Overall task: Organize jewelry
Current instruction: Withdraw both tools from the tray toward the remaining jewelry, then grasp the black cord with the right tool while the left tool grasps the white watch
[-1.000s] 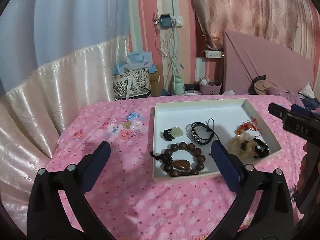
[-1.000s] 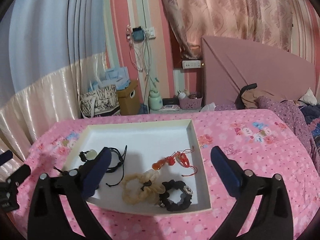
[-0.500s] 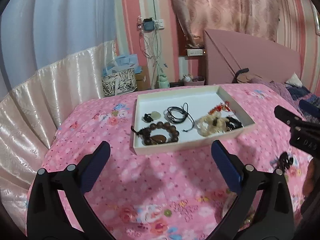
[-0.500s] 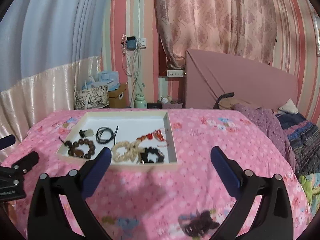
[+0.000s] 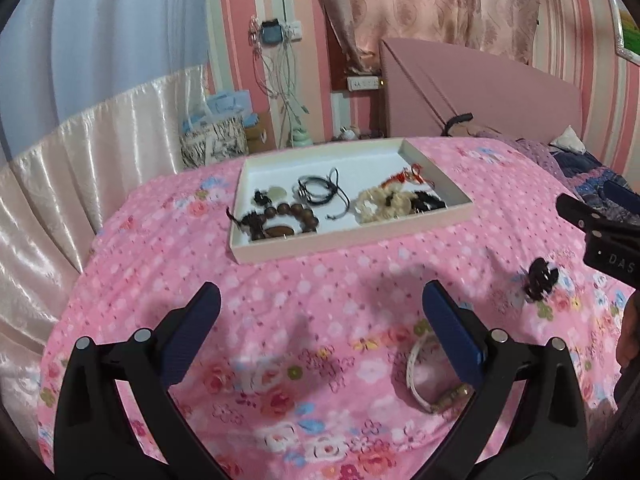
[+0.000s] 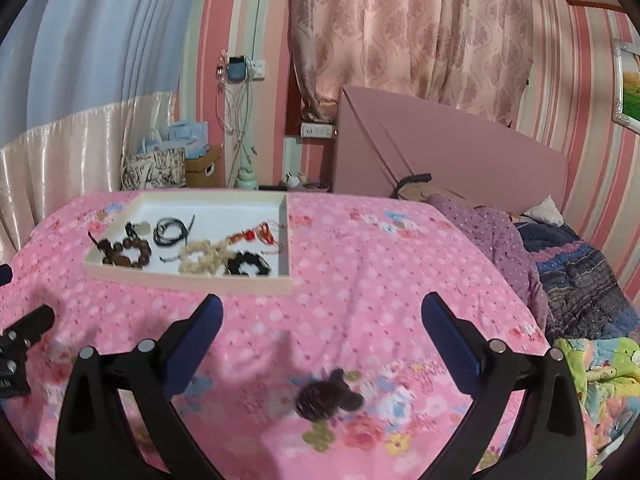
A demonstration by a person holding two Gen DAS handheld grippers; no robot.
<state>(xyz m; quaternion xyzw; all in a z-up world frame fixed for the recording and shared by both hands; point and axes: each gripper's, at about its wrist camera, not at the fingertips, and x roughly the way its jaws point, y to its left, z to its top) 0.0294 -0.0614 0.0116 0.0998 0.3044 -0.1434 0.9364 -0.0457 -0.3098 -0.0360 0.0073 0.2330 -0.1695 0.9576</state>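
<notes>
A white tray sits on the pink floral bedspread and holds a brown bead bracelet, black cords, a cream scrunchie, a black scrunchie and a red charm. A dark hair claw lies on the bedspread, between my right gripper's fingers in the right wrist view. A white bracelet with beads lies by my left gripper's right finger. My left gripper and right gripper are both open and empty, well short of the tray.
A pink headboard, pillows and a dark quilt are at the right. A satin curtain, bags and a charger on the wall stand behind the bed. The bed's left edge drops off near the curtain.
Both grippers have pulled back from the tray toward the near side of the bed. The hair claw and the white bracelet have come into view.
</notes>
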